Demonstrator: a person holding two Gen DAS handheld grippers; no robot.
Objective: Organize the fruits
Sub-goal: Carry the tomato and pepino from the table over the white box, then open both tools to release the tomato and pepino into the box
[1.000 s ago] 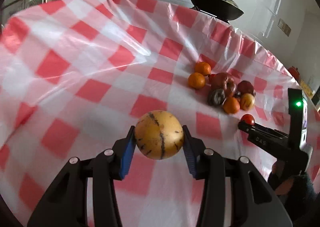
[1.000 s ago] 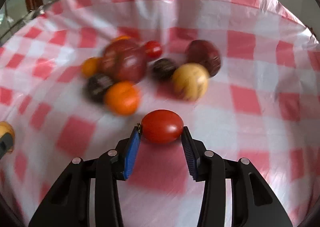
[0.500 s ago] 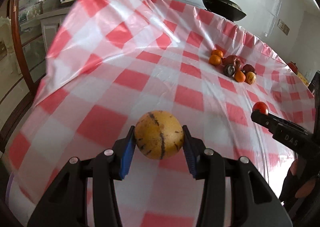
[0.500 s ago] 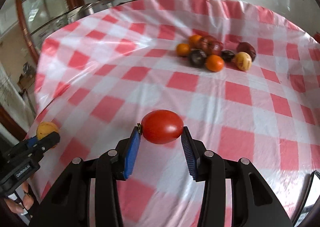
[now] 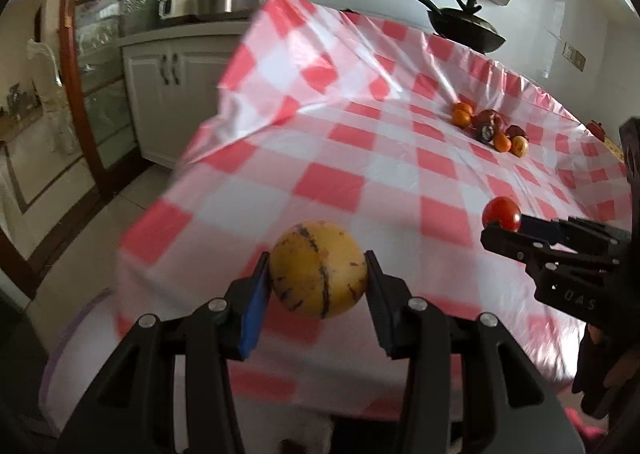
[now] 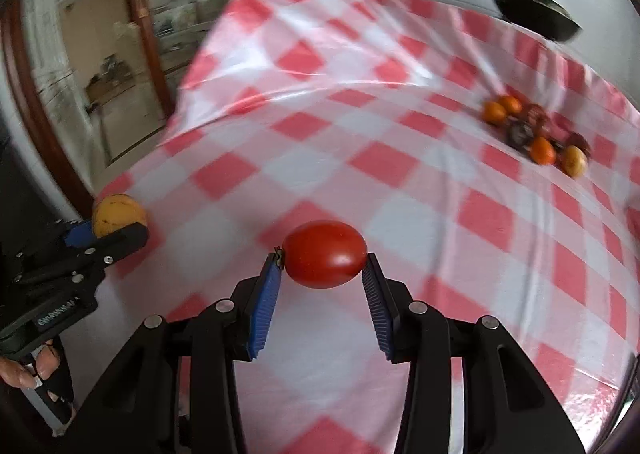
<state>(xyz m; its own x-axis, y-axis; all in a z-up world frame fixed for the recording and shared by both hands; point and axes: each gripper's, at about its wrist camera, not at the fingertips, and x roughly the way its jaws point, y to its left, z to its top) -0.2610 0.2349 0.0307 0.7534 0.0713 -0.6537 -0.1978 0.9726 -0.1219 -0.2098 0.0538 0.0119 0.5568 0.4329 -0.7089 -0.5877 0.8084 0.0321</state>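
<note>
Yellow, dark-streaked melon (image 5: 318,269) sits clamped between the jaws of the left gripper (image 5: 316,282), held in the air above the near left corner of the table (image 5: 360,182). The right gripper (image 6: 322,274) has its jaws closed on a red tomato (image 6: 324,254), also off the cloth, over the near edge.

Both fruits are round and smooth and gripped only at their sides, so, as I judge it, a sudden swing or a slack squeeze could let either roll out. The melon hangs near the table's edge and would probably drop to the floor. Too hard a squeeze might split the tomato.

Count: one melon and one tomato in the grippers. The pile of fruit (image 5: 490,126) near the far right corner holds three oranges, one small yellow fruit and some dark red ones too blurred to count.
</note>
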